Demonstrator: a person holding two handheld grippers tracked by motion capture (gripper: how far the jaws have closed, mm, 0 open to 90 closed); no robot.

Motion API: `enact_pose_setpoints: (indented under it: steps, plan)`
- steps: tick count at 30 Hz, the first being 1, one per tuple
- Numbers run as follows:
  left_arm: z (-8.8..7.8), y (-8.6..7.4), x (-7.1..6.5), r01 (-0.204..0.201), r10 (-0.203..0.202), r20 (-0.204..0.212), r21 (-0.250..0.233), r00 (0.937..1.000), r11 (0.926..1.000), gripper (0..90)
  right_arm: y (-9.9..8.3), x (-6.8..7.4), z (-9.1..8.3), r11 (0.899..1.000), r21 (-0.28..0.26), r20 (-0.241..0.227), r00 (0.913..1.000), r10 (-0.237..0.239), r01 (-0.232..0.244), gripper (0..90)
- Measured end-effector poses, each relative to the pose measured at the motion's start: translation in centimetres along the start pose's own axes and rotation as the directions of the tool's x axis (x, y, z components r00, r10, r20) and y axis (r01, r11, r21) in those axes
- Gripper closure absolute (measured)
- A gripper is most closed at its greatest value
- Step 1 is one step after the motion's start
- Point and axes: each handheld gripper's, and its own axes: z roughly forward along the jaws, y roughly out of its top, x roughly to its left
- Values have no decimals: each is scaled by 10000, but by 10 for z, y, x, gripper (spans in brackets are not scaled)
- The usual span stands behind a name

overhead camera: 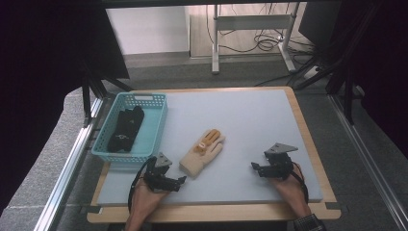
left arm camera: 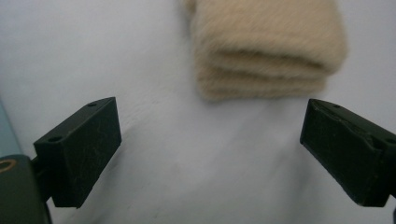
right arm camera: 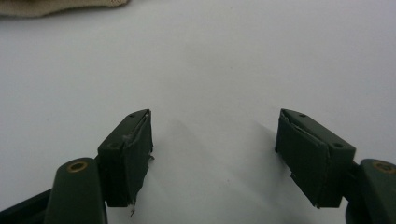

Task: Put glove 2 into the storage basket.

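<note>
A cream glove (overhead camera: 203, 153) with an orange patch on its back lies flat near the middle of the pale grey table (overhead camera: 250, 120), its fingers pointing away from the person and its cuff toward the near edge. The left gripper (overhead camera: 182, 180), held in the person's left hand (overhead camera: 144, 197), rests low over the table just beside the cuff; in the left gripper view its jaws stand wide apart with nothing between them, and the folded cuff of the glove (left arm camera: 268, 46) lies a little ahead of the gap, not touching either jaw. The right gripper (overhead camera: 253, 166), held in the right hand (overhead camera: 288, 190), sits well apart from the glove on the right part of the table, pointing left toward it. In the right gripper view its jaws are also spread, bare table between them, and a sliver of the glove (right arm camera: 56, 7) shows at the top left corner, far off. A light blue basket (overhead camera: 159, 120) stands at the left edge of the table, beyond the left gripper, with a dark glove (overhead camera: 126, 129) lying inside it.
</note>
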Motion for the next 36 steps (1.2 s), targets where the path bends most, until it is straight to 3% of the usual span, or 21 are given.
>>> enact_pose_setpoints:
  steps: [6,11,18,24,29,33,36]
  plan:
    - [-3,22,-8,-111,115,415,-93,9991,9999,49,0,0,0,10000,-5,6,10000,-3,3,266]
    - [2,48,-16,-412,414,406,-49,9983,9991,37,0,0,0,10000,-1,0,10000,7,-7,267]
    - [24,85,-17,-573,562,385,283,9977,9980,37,0,0,0,10000,-1,-11,10000,-3,3,264]
    - [48,107,-16,-646,622,354,703,9974,9954,47,0,0,0,10000,-2,-29,10000,1,-1,260]
    - [69,112,-16,-679,641,344,1250,9974,9898,57,0,0,0,10000,5,-40,10000,-3,3,258]
    - [84,110,-15,-758,737,180,1838,9971,9800,59,0,0,0,10000,18,-47,10000,-26,26,255]
    - [88,106,-12,-644,565,447,2018,9974,9773,67,0,0,0,10000,19,-48,10000,-30,30,255]
